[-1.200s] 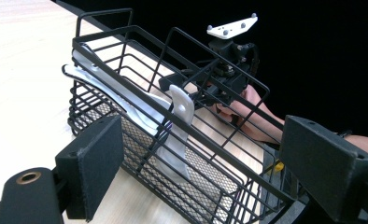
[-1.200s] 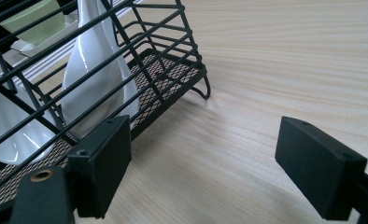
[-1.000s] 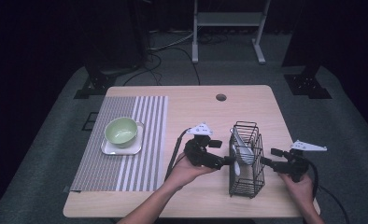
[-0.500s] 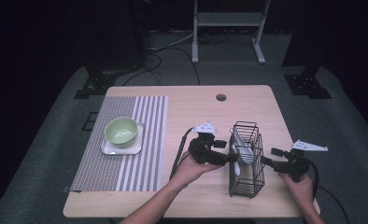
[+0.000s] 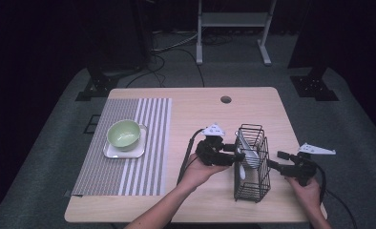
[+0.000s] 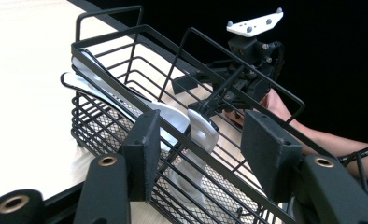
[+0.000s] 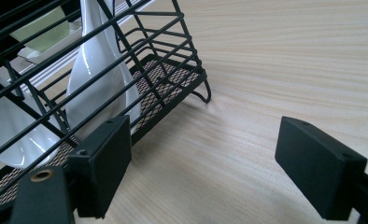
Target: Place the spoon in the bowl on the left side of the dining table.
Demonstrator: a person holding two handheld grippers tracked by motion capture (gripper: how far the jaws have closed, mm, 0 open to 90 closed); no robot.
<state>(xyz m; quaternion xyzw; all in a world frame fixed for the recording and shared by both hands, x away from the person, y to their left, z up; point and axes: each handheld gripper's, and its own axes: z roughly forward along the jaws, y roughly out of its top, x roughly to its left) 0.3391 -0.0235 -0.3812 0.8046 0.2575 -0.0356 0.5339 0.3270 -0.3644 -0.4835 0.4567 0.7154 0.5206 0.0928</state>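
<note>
— What has changed since a second ago?

— Little. In the high view the left gripper [image 5: 236,153] has crept rightward to the near-left side of the black wire basket [image 5: 254,191]; before, it sat a touch further left. The right gripper [image 5: 274,164] is where it was, at the basket's right side. The round pale-green bowl [image 5: 124,133] on its white square plate [image 5: 113,152], on the grey striped placemat [image 5: 100,171], has not shifted.

— Which way do things in the basket point?

— Two white ceramic spoons [image 6: 126,100] lean in it, long axes slanting. In the left gripper view their handles rise toward the far-left rim and their bowls sink toward the mesh floor near the jaws. In the high view a white spoon [image 5: 247,151] tilts over the basket's left side, one end poking above the rim. The basket's own long axis runs away from the person across the light wooden table [image 5: 195,105].

— And the jaws?

— The left gripper [image 6: 203,154] has its jaws apart, with the basket's upper rim wires and the lower ends of the spoons between them; whether either pad touches the wire I cannot tell. The right gripper [image 7: 203,165] also stands wide apart over bare tabletop, the basket [image 7: 173,88] and a spoon [image 7: 98,70] lying just past its left pad, outside the gap.
</note>
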